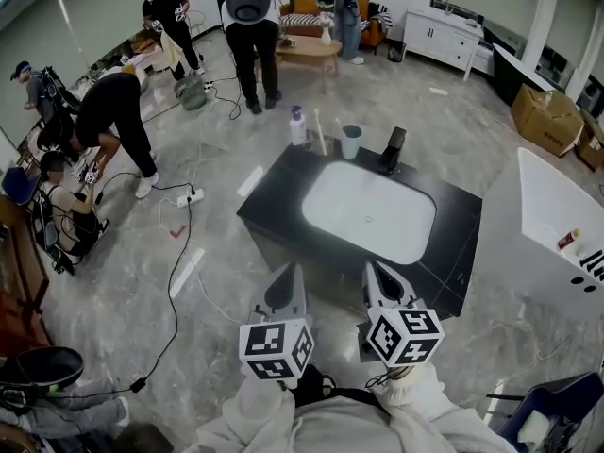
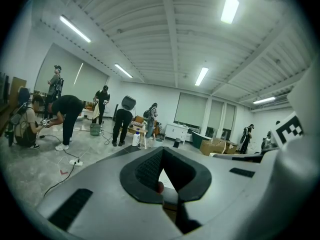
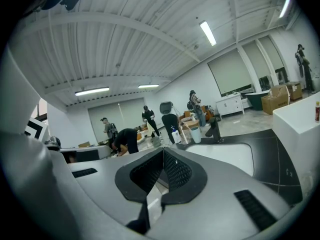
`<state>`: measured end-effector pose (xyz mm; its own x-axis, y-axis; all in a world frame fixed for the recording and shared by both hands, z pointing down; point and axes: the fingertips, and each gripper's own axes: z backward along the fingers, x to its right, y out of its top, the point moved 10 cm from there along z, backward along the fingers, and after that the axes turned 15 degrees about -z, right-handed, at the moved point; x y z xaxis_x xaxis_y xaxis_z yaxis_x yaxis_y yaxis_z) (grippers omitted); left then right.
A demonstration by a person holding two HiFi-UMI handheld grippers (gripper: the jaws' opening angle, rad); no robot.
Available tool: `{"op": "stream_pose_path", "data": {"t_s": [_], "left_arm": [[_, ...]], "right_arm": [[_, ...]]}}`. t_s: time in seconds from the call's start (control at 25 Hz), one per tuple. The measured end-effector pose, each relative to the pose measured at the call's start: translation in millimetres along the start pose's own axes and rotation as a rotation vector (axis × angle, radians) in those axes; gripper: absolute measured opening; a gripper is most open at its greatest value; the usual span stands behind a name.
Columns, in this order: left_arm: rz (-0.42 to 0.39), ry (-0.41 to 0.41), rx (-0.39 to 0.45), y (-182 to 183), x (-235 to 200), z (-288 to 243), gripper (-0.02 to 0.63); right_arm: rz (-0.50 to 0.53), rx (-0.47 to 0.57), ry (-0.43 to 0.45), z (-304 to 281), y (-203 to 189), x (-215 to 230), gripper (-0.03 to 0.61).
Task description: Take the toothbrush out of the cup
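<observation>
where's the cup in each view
head view: cup on the far edge of the black counter, left of the black faucet
left gripper view: cup small, at centre just above where the jaws meet, left of the black faucet
right gripper view: cup right of centre, left of the black faucet
shared landmark: the black faucet, right of the cup in all three

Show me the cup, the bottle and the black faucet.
cup (image 1: 351,143), head view, its side wall.
bottle (image 1: 298,130), head view, its white body.
black faucet (image 1: 393,149), head view, its upright body.
</observation>
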<state>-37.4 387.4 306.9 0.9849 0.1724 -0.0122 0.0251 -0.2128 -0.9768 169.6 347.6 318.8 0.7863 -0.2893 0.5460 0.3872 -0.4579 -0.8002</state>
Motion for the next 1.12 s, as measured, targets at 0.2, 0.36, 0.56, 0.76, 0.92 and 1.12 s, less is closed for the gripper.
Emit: {"op": "stream_pose_path", "data": {"t_s": [0.2, 0.36, 0.56, 0.76, 0.92, 1.12], "left_arm": [[-0.013, -0.018, 0.006, 7.6, -4.9, -19.8, -0.003], [-0.013, -0.039, 0.009, 9.8, -11.1, -43.8, -0.003], [-0.031, -0.078, 0.018, 17.2, -24.9, -80.4, -0.003], [-0.032, -0.103, 0.015, 26.5, -52.3, -124.6, -0.003], [-0.035, -0.124, 0.013, 40.1, -74.3, -160.8, -0.003], [-0.033, -0.158, 0.028, 54.5, -94.8, -205.9, -0.003]], "right_arm": [[-0.005, 0.016, -0.014, -15.0, 9.5, 4.0, 0.023], [-0.002, 0.024, -0.03, -31.4, 15.4, 8.4, 0.023], [-0.002, 0.043, -0.052, -64.0, 26.5, 10.4, 0.023], [0.0, 0.051, -0.059, -110.8, 38.6, 3.7, 0.022], [0.009, 0.052, -0.077, -144.2, 52.3, -2.2, 0.023], [0.017, 0.083, -0.105, -181.7, 72.2, -2.5, 0.022]]}}
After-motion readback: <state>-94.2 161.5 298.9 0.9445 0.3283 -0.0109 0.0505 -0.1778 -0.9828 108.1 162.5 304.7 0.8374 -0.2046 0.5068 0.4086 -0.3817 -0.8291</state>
